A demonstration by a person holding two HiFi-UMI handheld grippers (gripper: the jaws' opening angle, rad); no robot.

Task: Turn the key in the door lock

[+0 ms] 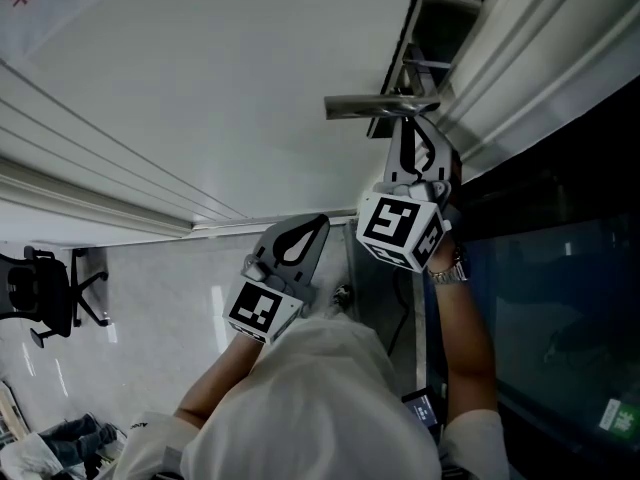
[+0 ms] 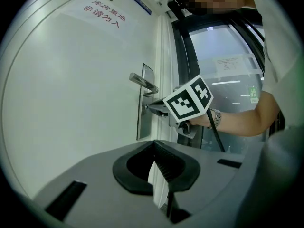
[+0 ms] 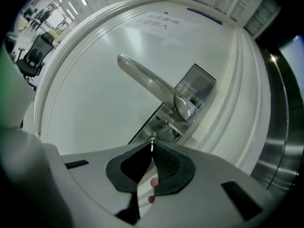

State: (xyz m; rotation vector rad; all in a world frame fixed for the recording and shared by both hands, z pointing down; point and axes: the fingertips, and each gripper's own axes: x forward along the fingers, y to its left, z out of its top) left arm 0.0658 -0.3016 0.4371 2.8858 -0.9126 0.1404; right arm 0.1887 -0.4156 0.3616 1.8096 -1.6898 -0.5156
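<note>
The white door (image 1: 200,88) carries a steel lever handle (image 3: 147,82) on a metal lock plate (image 3: 195,87). Just below the handle, a small metal key (image 3: 152,140) sticks out of the lock. My right gripper (image 3: 152,146) is shut on that key, its pads meeting at the tips; it is tilted to one side. In the head view the right gripper (image 1: 408,120) reaches up under the handle (image 1: 375,105). My left gripper (image 1: 320,220) hangs back from the door, lower and to the left, shut on nothing. In its own view the left gripper (image 2: 154,144) faces the plate (image 2: 142,122).
A dark glass panel (image 1: 560,298) with a metal frame borders the door on the right. A notice with red characters (image 2: 104,13) is stuck high on the door. A black office chair (image 1: 40,293) stands on the pale floor at the far left.
</note>
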